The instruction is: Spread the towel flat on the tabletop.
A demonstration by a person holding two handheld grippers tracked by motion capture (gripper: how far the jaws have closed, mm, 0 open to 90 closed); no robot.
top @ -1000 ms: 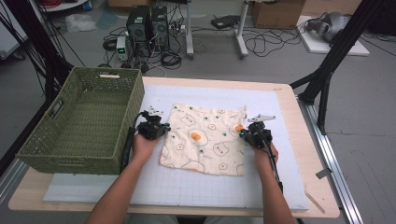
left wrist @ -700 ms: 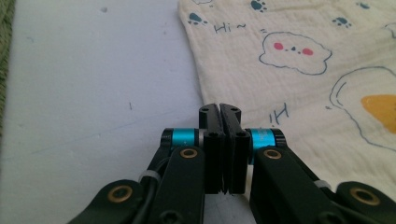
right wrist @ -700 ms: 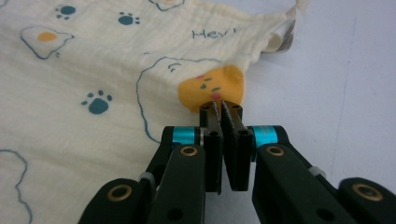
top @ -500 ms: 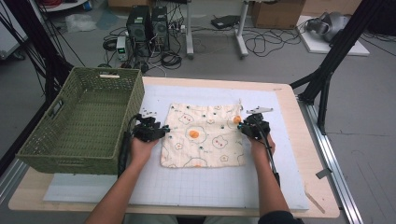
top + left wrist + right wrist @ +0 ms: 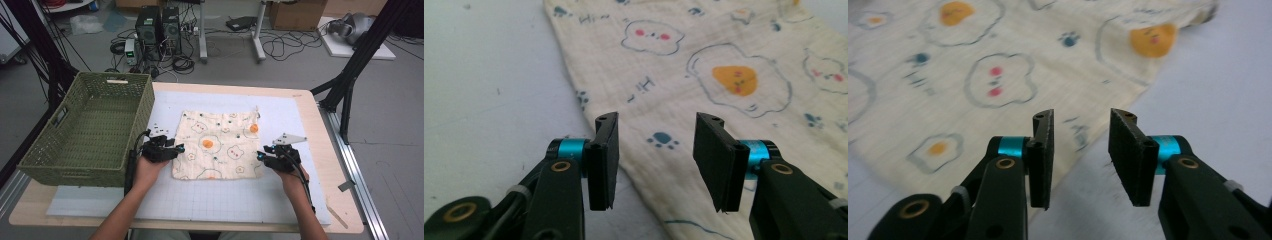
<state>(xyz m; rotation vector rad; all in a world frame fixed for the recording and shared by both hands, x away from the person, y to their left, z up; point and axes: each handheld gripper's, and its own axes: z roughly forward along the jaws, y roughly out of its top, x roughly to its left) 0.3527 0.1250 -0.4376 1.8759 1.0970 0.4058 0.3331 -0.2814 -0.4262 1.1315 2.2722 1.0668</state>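
Both grippers (image 5: 176, 149) (image 5: 261, 155) just opened, empty, at cloth (image 5: 217, 142) edges. Risk: pinching one layer only, dragging it askew.

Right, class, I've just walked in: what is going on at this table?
A person holds a gripper in each hand at the near corners of a printed cloth lying flat on the table. The left gripper and right gripper have just been opening; nothing is pinched between their jaws. A green basket sits to the left.
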